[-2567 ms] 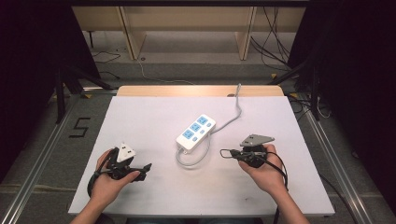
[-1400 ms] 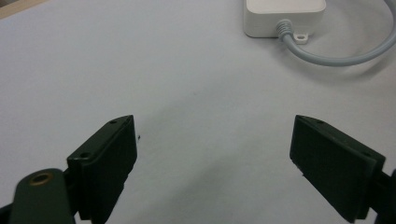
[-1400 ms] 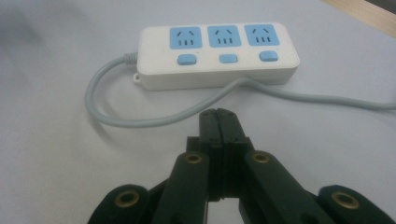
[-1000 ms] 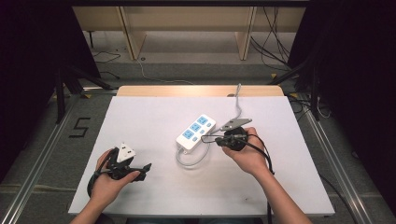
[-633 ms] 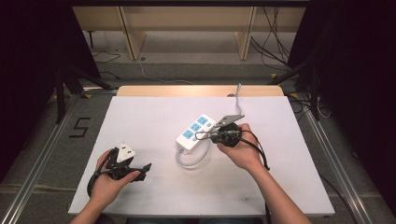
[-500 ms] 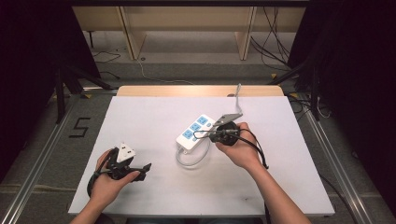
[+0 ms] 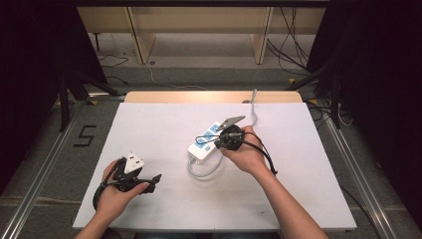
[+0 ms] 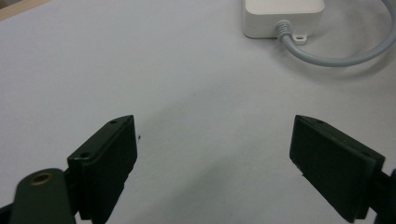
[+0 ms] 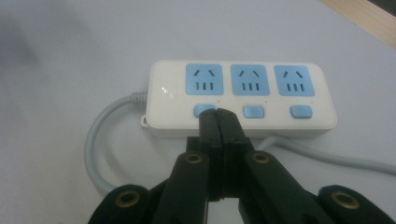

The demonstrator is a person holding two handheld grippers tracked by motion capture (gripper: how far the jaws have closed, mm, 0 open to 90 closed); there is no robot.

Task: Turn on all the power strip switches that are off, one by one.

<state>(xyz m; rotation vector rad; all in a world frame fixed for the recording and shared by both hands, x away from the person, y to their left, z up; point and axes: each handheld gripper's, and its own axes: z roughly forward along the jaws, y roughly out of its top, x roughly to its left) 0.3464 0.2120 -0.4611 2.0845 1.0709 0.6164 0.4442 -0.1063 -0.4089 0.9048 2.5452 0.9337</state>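
Keep your right tool point(image 9: 218, 113), jaws pressed together, square over the white three-socket power strip's point(image 9: 240, 99) nearest blue switch button point(image 9: 204, 109); press straight down.

- The power strip point(image 7: 208, 141) lies near the middle of the table point(image 7: 159, 119), set at a slant.
- Its cable point(image 7: 203, 172) loops out on the near side.
- The right gripper point(image 7: 230, 135) sits at the strip's right edge, tips at the end switch point(image 9: 203, 110).
- The left gripper point(image 7: 130, 175) rests well apart, toward the near left corner.
- A shelf unit point(image 7: 199, 30) stands behind the table.
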